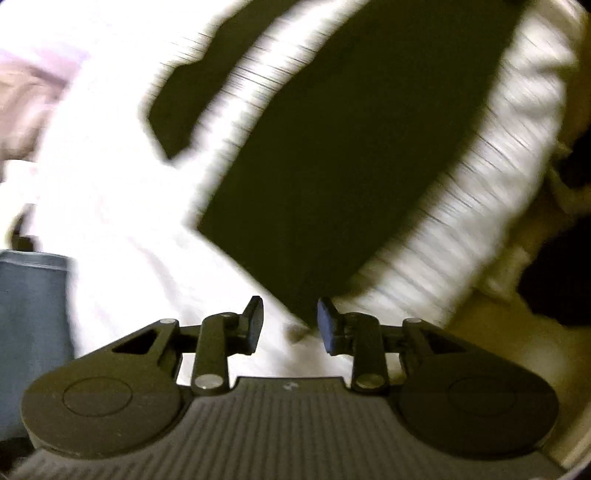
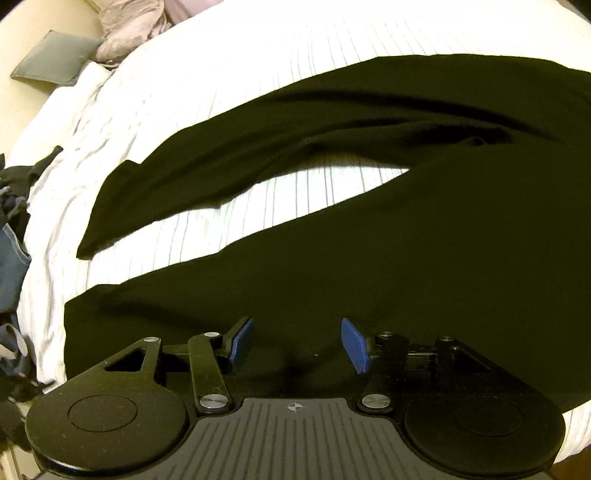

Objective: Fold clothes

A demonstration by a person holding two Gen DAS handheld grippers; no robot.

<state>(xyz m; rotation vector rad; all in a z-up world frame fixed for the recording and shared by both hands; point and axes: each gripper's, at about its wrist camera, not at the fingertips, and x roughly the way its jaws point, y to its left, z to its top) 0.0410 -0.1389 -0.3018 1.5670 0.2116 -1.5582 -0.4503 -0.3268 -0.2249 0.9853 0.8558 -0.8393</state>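
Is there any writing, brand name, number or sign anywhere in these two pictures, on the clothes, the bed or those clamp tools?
No readable words, brands or numbers in either view.
Right gripper body: only a small round crosshair mark, no text.
Left gripper body: a tiny pale mark, too small and blurred to read.
Black garment: no label or print visible.
Striped white bedsheet: plain stripes, no writing.

Bare striped bedsheet (image 2: pixel 258 66) lay open across the upper part of the right wrist view and in a narrow strip between the two spread parts of the black garment (image 2: pixel 424 258). Obstacles crowded the left edge: a clothes pile (image 2: pixel 14 206), and at upper left a grey cushion (image 2: pixel 55 59) and crumpled pale fabric (image 2: pixel 129 33).
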